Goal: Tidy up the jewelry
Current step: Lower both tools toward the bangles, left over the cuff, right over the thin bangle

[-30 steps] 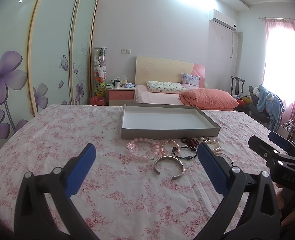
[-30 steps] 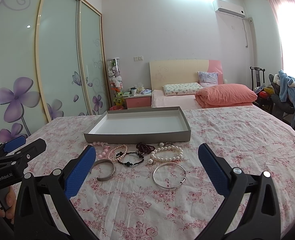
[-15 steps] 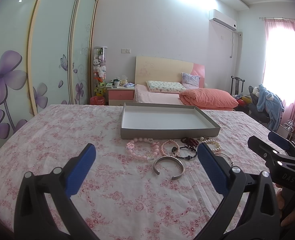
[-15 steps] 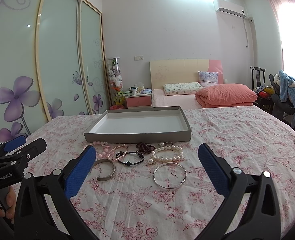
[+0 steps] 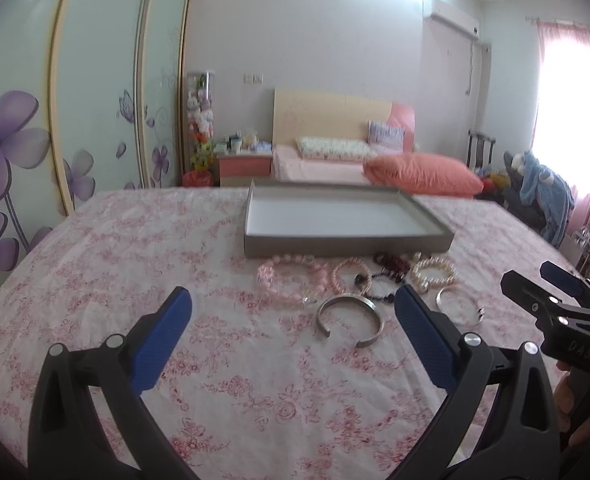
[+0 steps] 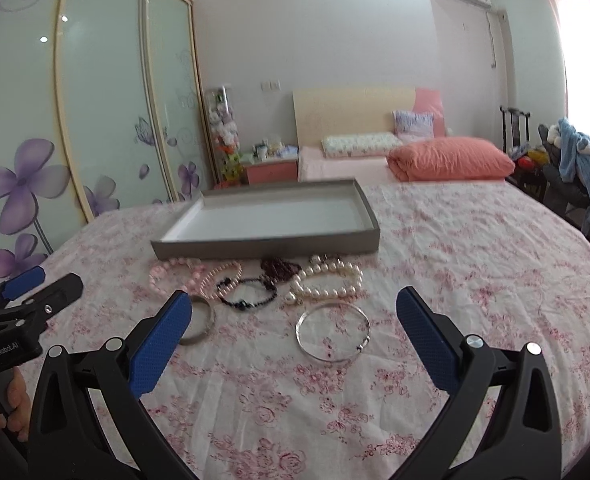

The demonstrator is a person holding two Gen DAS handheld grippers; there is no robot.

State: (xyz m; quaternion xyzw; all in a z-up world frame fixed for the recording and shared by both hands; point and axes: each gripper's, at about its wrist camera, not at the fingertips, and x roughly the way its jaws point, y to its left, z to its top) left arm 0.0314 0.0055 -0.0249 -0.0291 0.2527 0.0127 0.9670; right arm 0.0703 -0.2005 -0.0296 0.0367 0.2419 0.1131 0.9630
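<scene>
Both your jaws hang apart, empty. Ahead of the right jaws, the thin silver bangle (image 6: 333,330) lies flat on the floral cloth (image 6: 455,264); you risk pinching fabric.

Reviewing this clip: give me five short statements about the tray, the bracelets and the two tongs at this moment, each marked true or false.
1. The grey tray holds no jewelry. True.
2. The left tongs are shut on the open silver cuff. False: they are open and hold nothing; the cuff lies on the floral bedspread.
3. The white pearl bracelet lies between the tray and the thin silver bangle. True.
4. The black bead bracelet is inside the tray. False: it lies on the bedspread in front of it.
5. The right tongs are open and hold nothing. True.
</scene>
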